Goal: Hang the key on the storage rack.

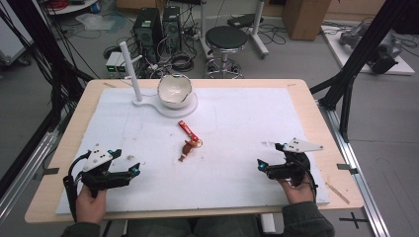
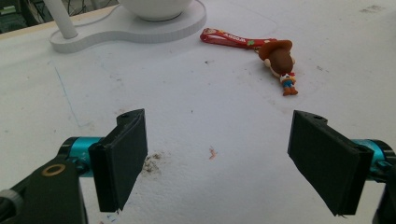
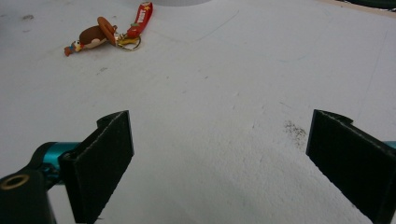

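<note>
Keychain (image 1: 188, 140) lay mid-surface (image 1: 237, 128), long axis running from red strap (image 1: 187, 128) near the bowl (image 1: 174, 90) down to the figure (image 1: 187, 148), feet toward the near edge. Roughly between both grippers, well apart; left gripper (image 1: 132, 174) and right gripper (image 1: 260, 165) wide open, empty.

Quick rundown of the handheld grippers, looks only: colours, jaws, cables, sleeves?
Both the left gripper and the right gripper have black bodies with teal accents near the jaws. Each carries a grey three-cornered plate on top and trails a black cable. The jaws are flat, black, rectangular pads. The person wears dark olive sleeves.
</note>
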`<control>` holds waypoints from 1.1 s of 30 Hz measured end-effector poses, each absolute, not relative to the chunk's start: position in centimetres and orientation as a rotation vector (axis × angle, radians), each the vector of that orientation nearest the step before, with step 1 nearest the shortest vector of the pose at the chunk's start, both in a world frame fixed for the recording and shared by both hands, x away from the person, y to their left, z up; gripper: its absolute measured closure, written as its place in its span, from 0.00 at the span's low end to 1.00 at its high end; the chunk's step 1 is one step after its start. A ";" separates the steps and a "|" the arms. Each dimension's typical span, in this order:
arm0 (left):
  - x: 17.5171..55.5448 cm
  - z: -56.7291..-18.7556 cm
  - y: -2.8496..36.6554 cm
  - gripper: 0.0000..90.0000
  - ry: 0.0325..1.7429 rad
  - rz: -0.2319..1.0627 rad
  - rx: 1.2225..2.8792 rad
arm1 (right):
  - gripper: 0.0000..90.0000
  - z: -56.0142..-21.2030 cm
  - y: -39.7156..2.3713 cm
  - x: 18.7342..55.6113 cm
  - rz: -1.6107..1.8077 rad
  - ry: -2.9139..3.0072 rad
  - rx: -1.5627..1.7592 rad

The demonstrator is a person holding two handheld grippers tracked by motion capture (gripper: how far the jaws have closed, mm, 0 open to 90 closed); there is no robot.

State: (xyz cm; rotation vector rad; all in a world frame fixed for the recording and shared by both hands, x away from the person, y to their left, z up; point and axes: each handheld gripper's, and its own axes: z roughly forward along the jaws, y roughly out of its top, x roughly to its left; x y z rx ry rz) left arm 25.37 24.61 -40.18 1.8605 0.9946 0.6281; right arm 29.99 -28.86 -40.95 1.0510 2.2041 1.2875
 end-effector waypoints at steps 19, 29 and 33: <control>25.3 -40.1 24.9 0.23 1.007 0.625 1.831 | 0.07 -37.5 -26.1 31.8 1.274 2.267 0.957; 25.2 -39.9 24.9 0.23 1.002 0.623 1.815 | 0.08 -35.9 -23.9 33.4 1.257 2.330 0.937; 25.3 -40.0 24.9 0.23 1.002 0.617 1.818 | 0.08 -35.5 -23.4 33.8 1.261 2.340 0.950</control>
